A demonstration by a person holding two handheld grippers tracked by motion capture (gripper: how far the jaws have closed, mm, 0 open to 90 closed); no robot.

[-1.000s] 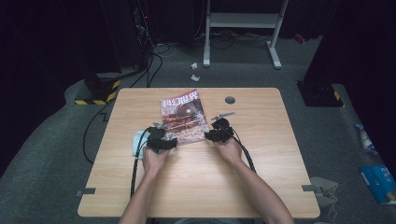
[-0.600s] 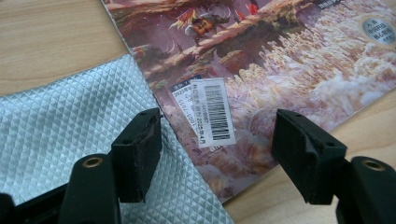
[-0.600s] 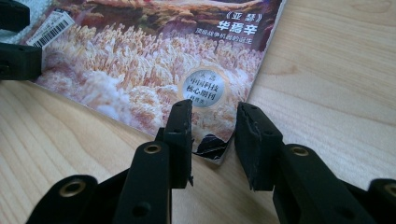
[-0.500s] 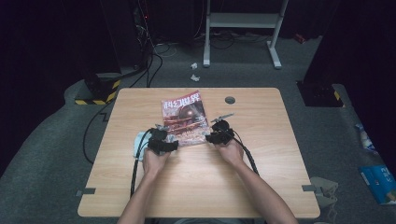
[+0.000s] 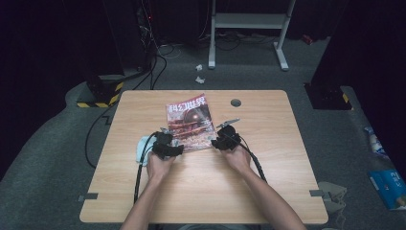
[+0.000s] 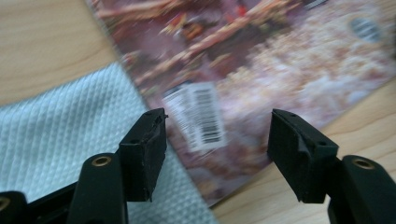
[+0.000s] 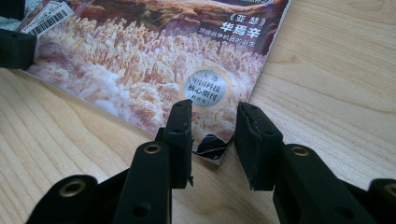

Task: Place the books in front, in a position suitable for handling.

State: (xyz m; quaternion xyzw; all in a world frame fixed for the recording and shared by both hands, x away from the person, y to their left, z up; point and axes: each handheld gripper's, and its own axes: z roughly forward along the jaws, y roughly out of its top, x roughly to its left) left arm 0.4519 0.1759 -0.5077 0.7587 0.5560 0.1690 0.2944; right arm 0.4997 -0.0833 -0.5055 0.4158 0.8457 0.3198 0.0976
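A magazine with a reddish cover lies flat on the wooden table, its title end away from me. My left gripper is at its near left corner, and my right gripper is at its near right corner. In the left gripper view the left gripper stands wide open above the barcode label. In the right gripper view the right gripper is open with a narrower gap. The magazine's corner lies between its jaws, untouched as far as I can see.
A pale blue cloth lies partly under the magazine's left edge, and it shows as a woven texture in the left gripper view. A round cable hole sits in the table behind the magazine. Bare wood stretches to the right and front.
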